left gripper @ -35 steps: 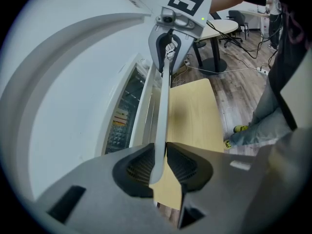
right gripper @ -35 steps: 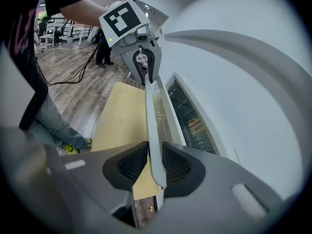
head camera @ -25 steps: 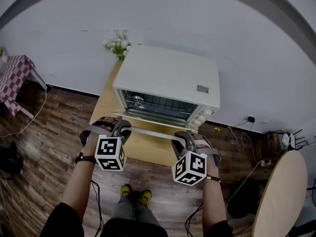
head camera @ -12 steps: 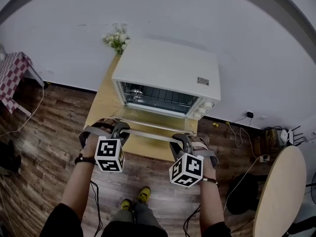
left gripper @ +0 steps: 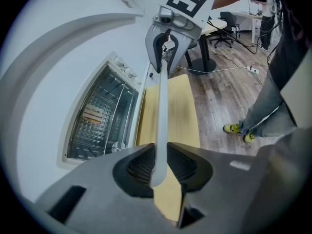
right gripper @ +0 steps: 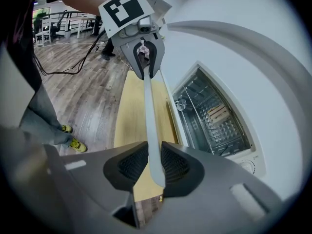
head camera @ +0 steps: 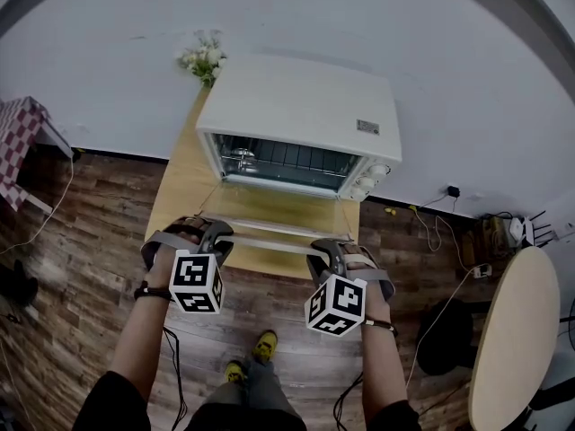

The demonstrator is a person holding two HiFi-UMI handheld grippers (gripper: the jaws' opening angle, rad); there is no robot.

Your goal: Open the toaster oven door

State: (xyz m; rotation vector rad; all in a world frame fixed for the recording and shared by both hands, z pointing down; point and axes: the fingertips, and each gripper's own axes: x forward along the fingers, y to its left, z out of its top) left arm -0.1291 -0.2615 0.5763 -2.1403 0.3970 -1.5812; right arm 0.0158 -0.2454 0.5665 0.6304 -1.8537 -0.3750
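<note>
Pinching handle: left gripper, right gripper

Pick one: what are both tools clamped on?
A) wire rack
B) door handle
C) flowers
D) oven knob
B: the left tool and right tool each pinch the handle between their pads, one near each end.

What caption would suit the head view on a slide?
Left gripper and right gripper clamp the handle of the open door on a white toaster oven atop a wooden table.
</note>
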